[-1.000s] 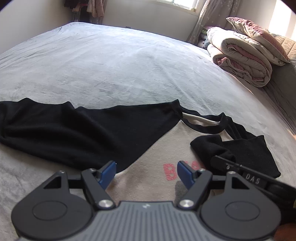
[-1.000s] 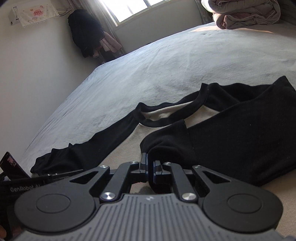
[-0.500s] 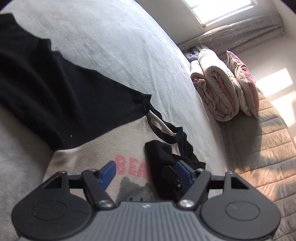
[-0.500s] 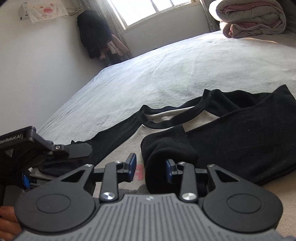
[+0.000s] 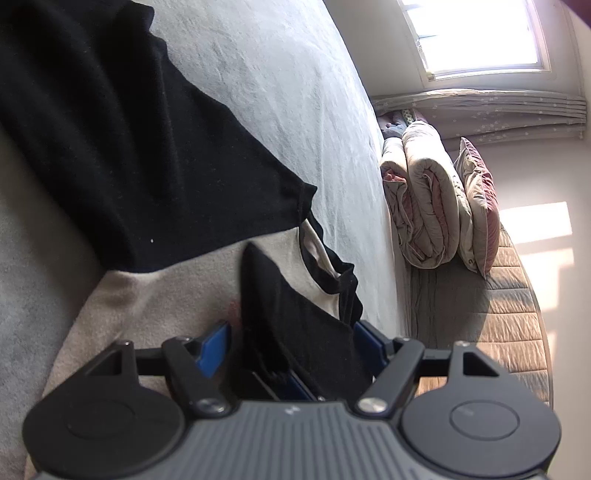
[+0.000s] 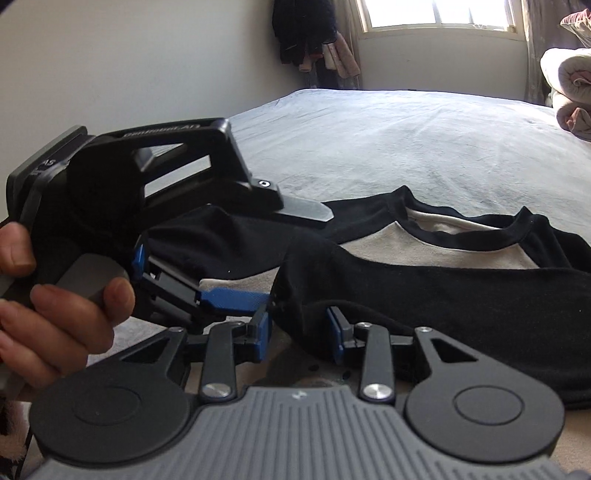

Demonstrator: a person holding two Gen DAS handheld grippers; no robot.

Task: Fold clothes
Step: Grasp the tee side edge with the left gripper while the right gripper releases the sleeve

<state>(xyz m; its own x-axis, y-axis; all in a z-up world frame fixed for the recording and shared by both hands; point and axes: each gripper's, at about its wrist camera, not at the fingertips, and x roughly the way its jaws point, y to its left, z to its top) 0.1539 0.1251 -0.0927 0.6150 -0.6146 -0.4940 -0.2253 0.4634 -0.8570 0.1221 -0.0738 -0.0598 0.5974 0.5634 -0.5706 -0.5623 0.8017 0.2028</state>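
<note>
A beige shirt (image 5: 166, 295) with black raglan sleeves and a black collar (image 6: 461, 225) lies flat on the grey bed (image 6: 406, 140). One black sleeve (image 6: 424, 295) is folded in over the chest. My right gripper (image 6: 299, 332) is open, its blue pads on either side of that sleeve's bunched end. My left gripper (image 6: 295, 257), held by a hand (image 6: 62, 317), comes in from the left, rolled on its side. It is open, with one finger above and one below the same sleeve (image 5: 295, 325). The other sleeve (image 5: 110, 147) lies spread out to the left.
A folded duvet (image 5: 424, 206) and a pillow (image 5: 480, 214) sit on a quilted mattress (image 5: 498, 314) beyond the shirt. Dark clothes (image 6: 306, 33) hang in the corner by the window. The grey sheet stretches bare behind the shirt.
My right gripper has opened and let go of the sleeve end. My left gripper has swung right, rolled sideways and moved in around that sleeve.
</note>
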